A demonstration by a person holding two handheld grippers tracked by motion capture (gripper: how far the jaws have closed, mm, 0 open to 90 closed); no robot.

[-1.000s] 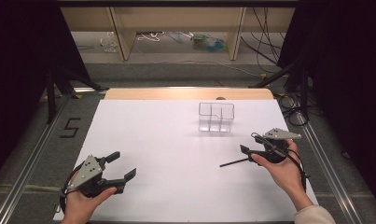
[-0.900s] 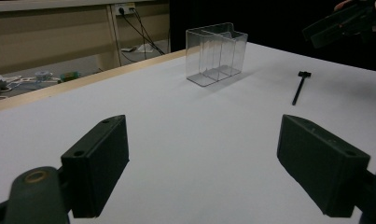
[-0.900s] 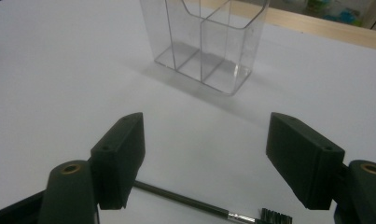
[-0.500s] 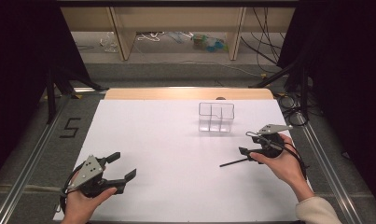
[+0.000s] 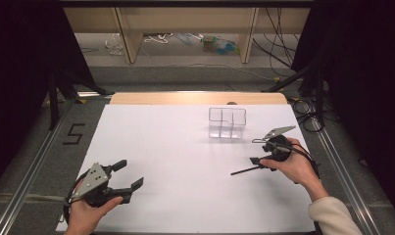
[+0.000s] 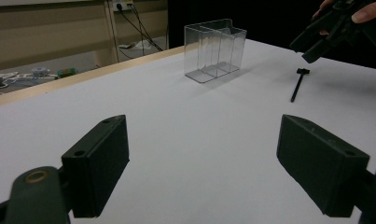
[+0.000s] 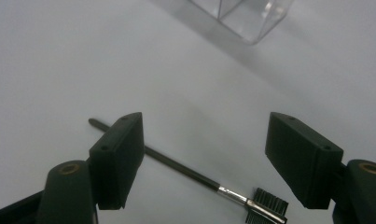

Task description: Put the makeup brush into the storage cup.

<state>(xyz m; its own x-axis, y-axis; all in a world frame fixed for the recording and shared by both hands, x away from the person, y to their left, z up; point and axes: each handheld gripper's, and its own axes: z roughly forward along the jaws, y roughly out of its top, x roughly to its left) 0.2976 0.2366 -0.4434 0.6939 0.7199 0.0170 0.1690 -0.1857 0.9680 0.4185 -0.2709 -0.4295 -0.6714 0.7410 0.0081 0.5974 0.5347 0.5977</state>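
Item: thin black brush w/ metal ferrule (image 7: pixel 185 173), lying on white table (image 5: pixel 175 147) lower right of high view, unlifted; our right gripper (image 7: pixel 204 158) wide open astride it, left gripper (image 6: pixel 204 158) open, empty; clear divided plastic box (image 5: pixel 227 122) unfilled.

A big white table (image 5: pixel 185 161) sits in the middle, with a light wood edge (image 5: pixel 197 98) at its far side. Grey floor (image 5: pixel 33 147) lies around it. Black curtains (image 5: pixel 18 58) hang at both sides. Cables (image 5: pixel 278 34) trail at the upper right.
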